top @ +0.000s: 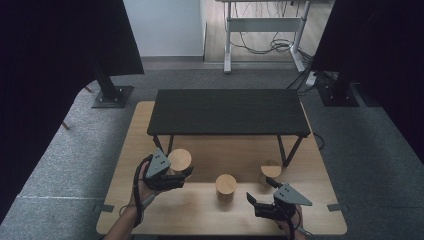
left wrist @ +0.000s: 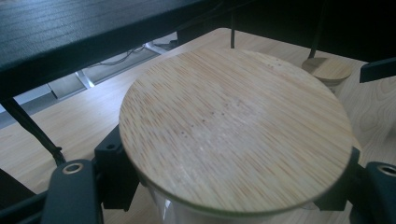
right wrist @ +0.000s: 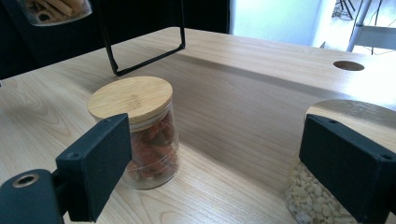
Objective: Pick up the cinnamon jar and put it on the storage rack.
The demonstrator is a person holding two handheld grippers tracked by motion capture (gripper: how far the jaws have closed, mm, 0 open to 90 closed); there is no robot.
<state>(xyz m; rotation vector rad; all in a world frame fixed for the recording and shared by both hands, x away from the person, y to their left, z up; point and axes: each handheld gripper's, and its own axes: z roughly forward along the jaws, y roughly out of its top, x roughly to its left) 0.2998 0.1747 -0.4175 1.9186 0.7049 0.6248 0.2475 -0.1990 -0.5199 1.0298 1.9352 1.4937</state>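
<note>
Between the clenched left tongs (left wrist: 224, 186), a bamboo-lidded jar (left wrist: 233, 126); right tongs (right wrist: 224, 172) released.

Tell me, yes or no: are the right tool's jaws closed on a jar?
No. The right tool is open, with the bamboo-lidded jar standing beyond its jaws, untouched.

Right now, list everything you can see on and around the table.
Jars: three, clear glass with bamboo lids; left jar held, middle jar at table centre, right jar by the shelf leg.
Shelf: one, black, across the table's far half.
Table: one, light wood.
Desk frame: one, white, far background, cables beneath.
Left hand-held gripper: black, shut on the left jar.
Right hand-held gripper: black, open, near the right jar.
</note>
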